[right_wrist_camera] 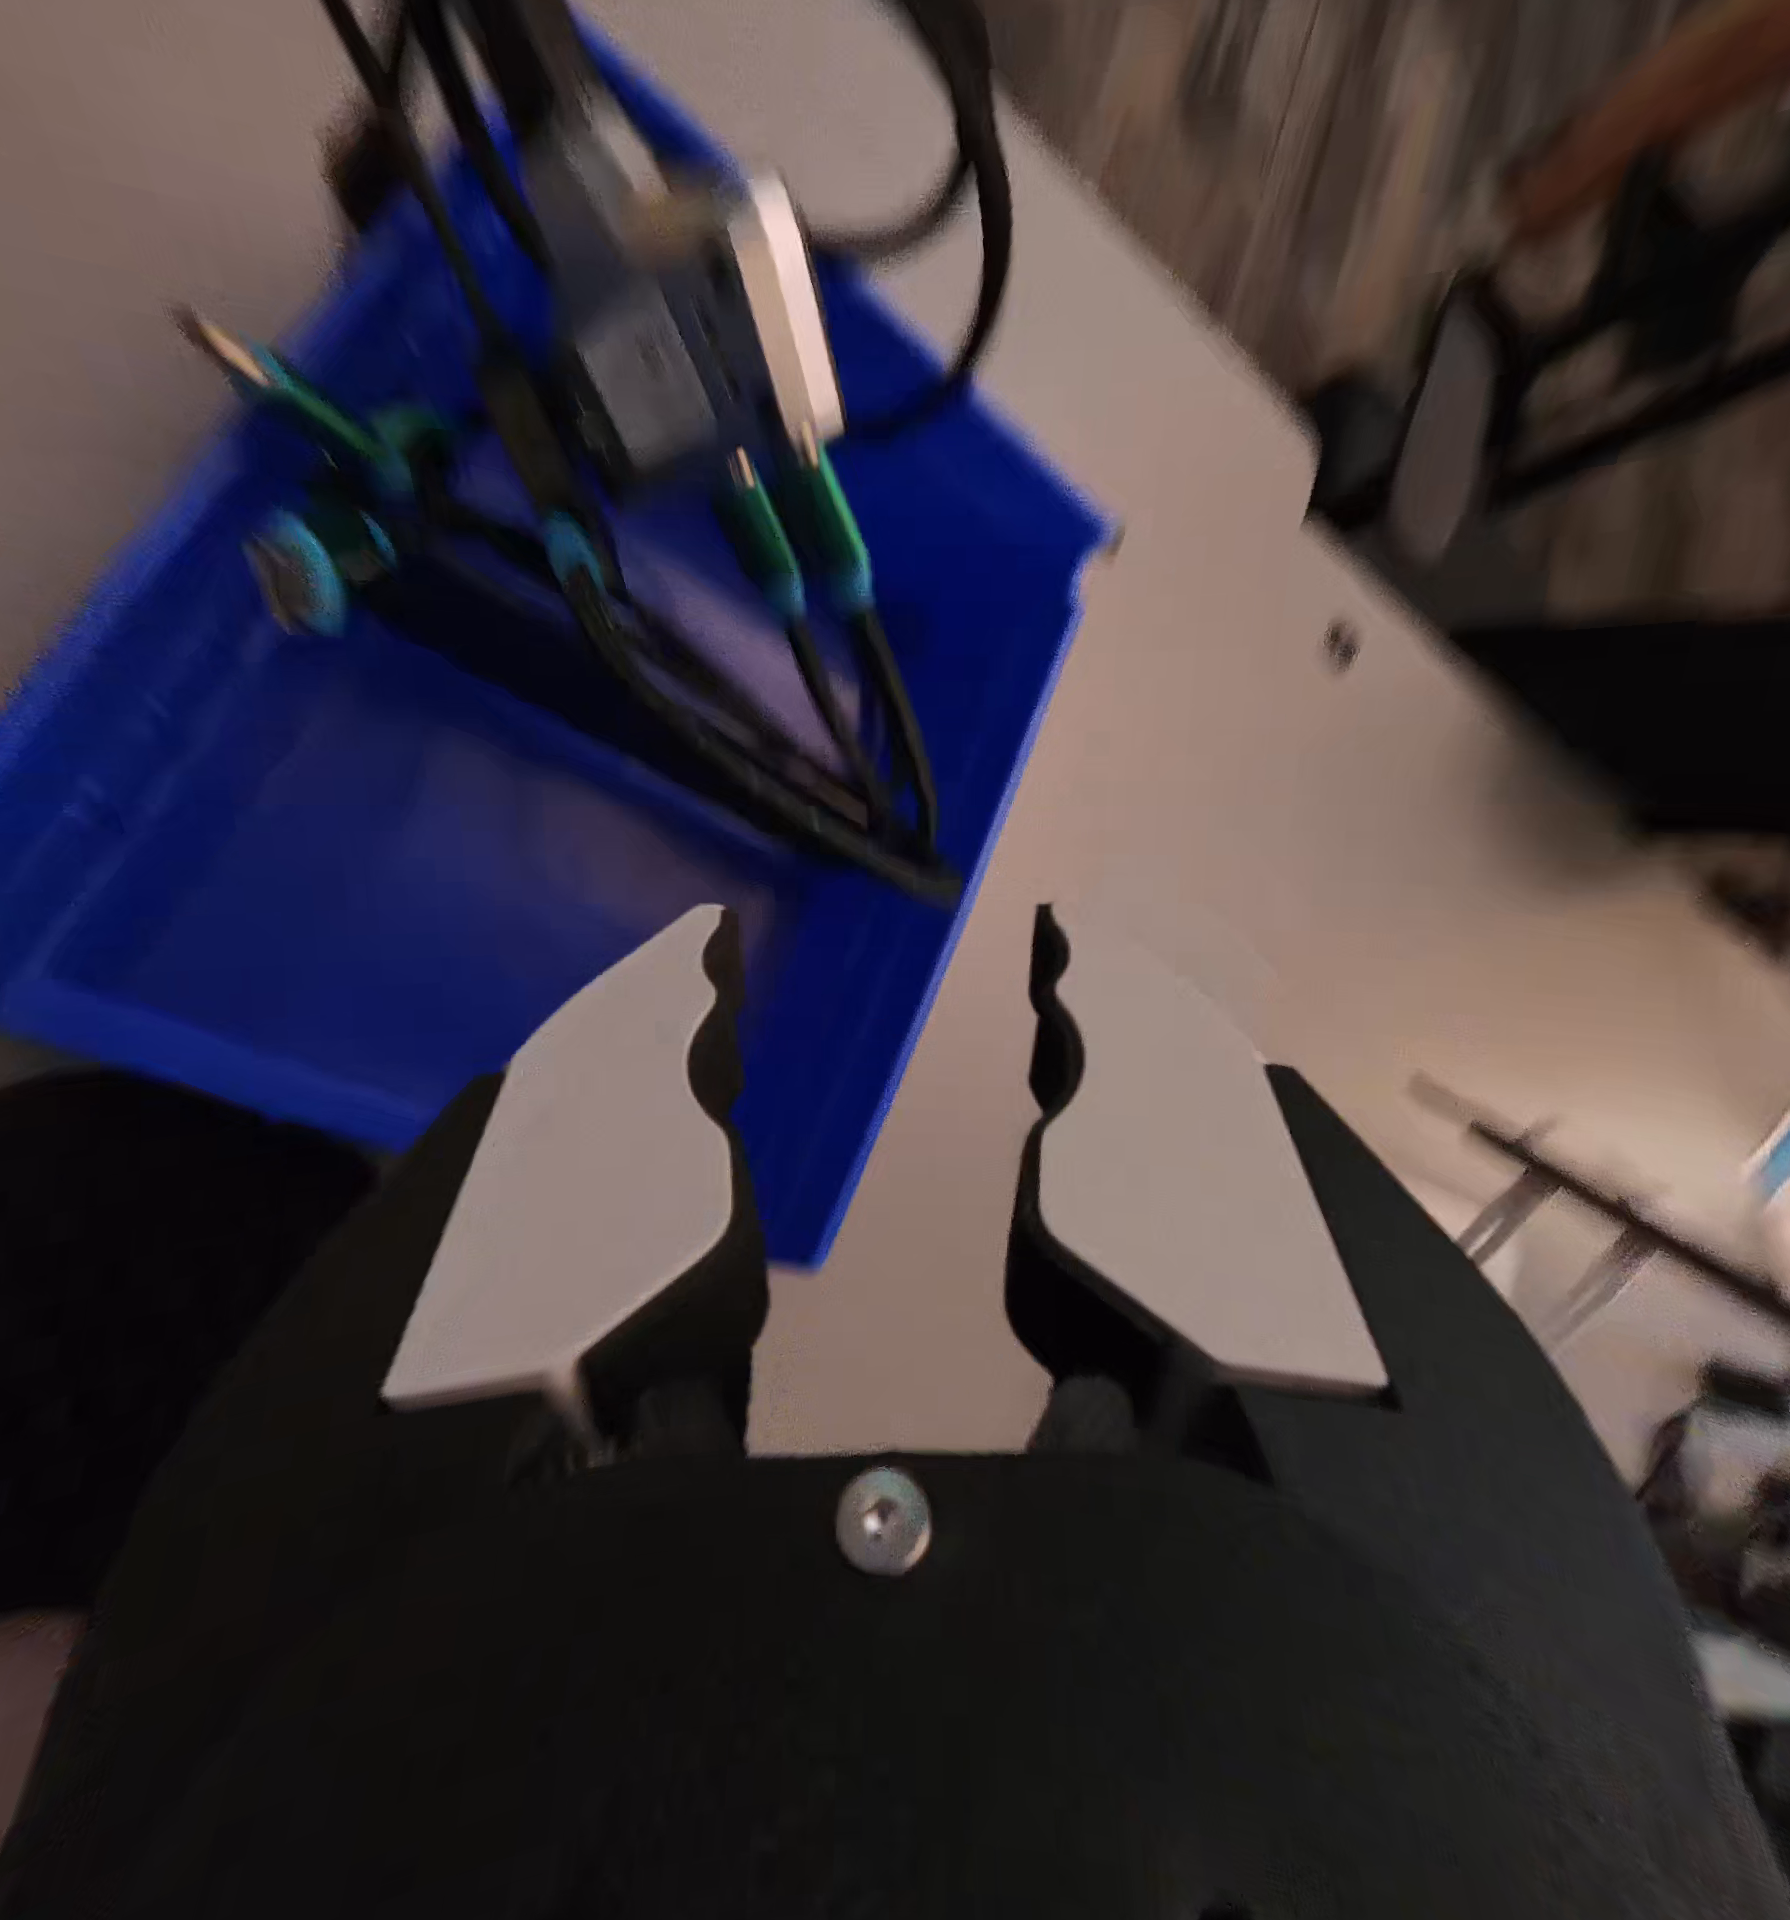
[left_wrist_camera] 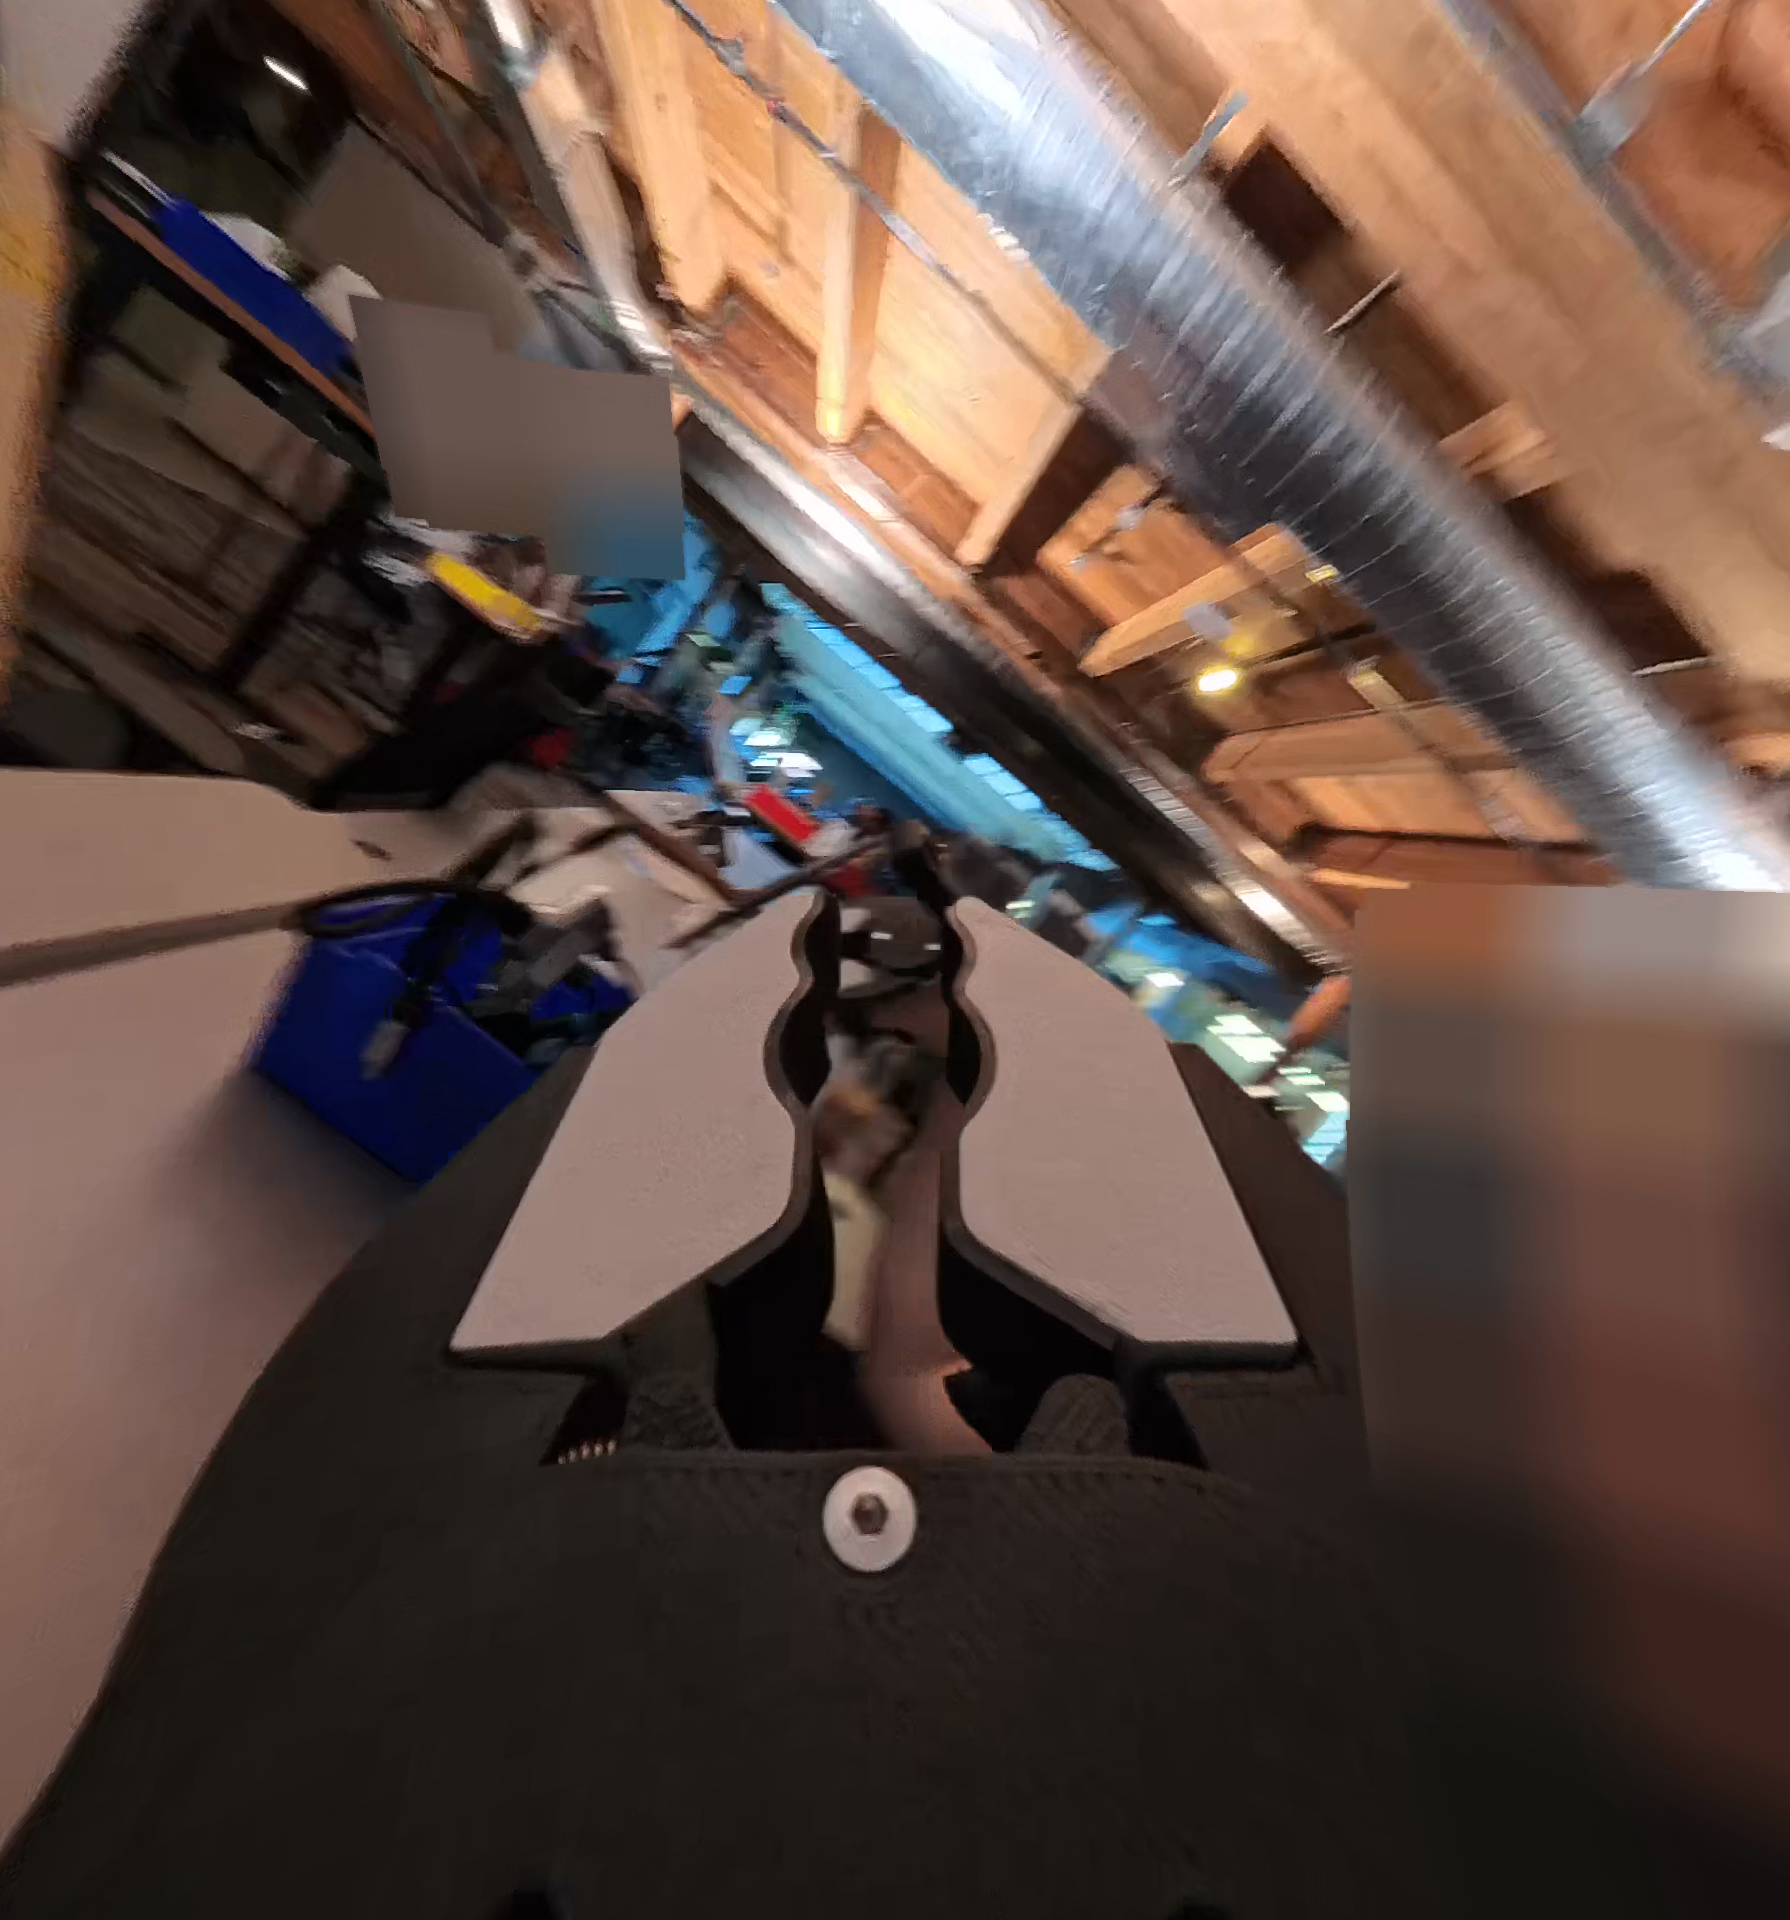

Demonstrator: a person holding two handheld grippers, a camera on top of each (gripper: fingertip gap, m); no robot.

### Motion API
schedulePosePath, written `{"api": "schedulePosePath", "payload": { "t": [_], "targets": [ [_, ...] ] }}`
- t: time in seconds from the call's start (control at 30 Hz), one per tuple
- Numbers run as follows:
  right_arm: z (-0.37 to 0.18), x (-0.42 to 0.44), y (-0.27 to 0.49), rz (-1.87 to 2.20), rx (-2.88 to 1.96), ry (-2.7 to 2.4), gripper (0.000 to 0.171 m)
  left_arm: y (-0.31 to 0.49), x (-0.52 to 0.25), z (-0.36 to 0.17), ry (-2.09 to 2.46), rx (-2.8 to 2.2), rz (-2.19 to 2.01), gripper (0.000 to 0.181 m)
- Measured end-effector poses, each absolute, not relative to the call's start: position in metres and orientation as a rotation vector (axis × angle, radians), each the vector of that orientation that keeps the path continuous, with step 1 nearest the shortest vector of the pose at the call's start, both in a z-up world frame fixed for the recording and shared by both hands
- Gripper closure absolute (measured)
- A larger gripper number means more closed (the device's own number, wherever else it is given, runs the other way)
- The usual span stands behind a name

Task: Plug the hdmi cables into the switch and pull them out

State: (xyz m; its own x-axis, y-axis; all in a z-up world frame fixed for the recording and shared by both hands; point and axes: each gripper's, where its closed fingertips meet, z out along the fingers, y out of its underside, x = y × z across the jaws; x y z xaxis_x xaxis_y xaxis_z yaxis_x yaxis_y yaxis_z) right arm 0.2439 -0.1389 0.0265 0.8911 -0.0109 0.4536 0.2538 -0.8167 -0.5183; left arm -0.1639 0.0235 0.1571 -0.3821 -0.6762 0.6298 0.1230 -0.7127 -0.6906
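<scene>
Above the bin (right_wrist_camera: 371, 831), right gripper (right_wrist_camera: 886, 920) agape, empty.

Heavy motion blur, wide-angle edge warping, warm ceiling light, both views.

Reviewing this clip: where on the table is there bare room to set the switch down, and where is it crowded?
Bare table lies between the blue bin and the table's far edge, under the open right gripper. More bare top lies beside the bin in the left wrist view. The bin is crowded with the switch and cables.
</scene>
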Motion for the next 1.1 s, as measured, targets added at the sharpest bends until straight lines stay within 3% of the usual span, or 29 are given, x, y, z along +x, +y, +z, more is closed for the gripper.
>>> {"api": "schedulePosePath", "payload": {
  "t": [0.1,0.23,0.33,0.43,0.5,0.57,0.8,0.97,1.1],
  "targets": [
    [-0.019,0.264,-0.167,-0.422,-2.663,-0.023,0.100,0.072,-0.206,0.151,0.662,-1.502,-1.598,0.146],
    [-0.057,0.296,-0.170,-0.257,-2.731,0.235,0.101,0.142,-0.314,0.130,0.454,-1.706,-0.730,0.115],
    [-0.083,0.299,-0.163,-0.070,-2.751,0.318,0.111,0.160,-0.379,0.091,0.363,-1.944,-0.476,0.106],
    [-0.108,0.297,-0.165,0.030,-2.839,0.352,0.130,0.162,-0.399,0.048,0.340,-2.147,-0.578,0.111],
    [-0.119,0.286,-0.165,0.138,-2.889,0.364,0.155,0.173,-0.418,0.027,0.277,-2.221,-0.517,0.116],
    [-0.127,0.283,-0.169,0.139,-2.954,0.390,0.161,0.175,-0.430,-0.001,0.280,-2.342,-0.442,0.114],
    [-0.127,0.268,-0.168,0.147,-3.012,0.310,0.160,0.153,-0.412,-0.085,0.481,-2.752,-0.527,0.137],
    [-0.126,0.248,-0.158,0.167,-3.055,0.299,0.160,0.144,-0.407,-0.111,0.574,-2.897,-0.463,0.174],
    [-0.125,0.226,-0.143,0.180,-3.102,0.249,0.162,0.137,-0.401,-0.115,0.739,-2.940,-0.258,0.176]
  ]
}}
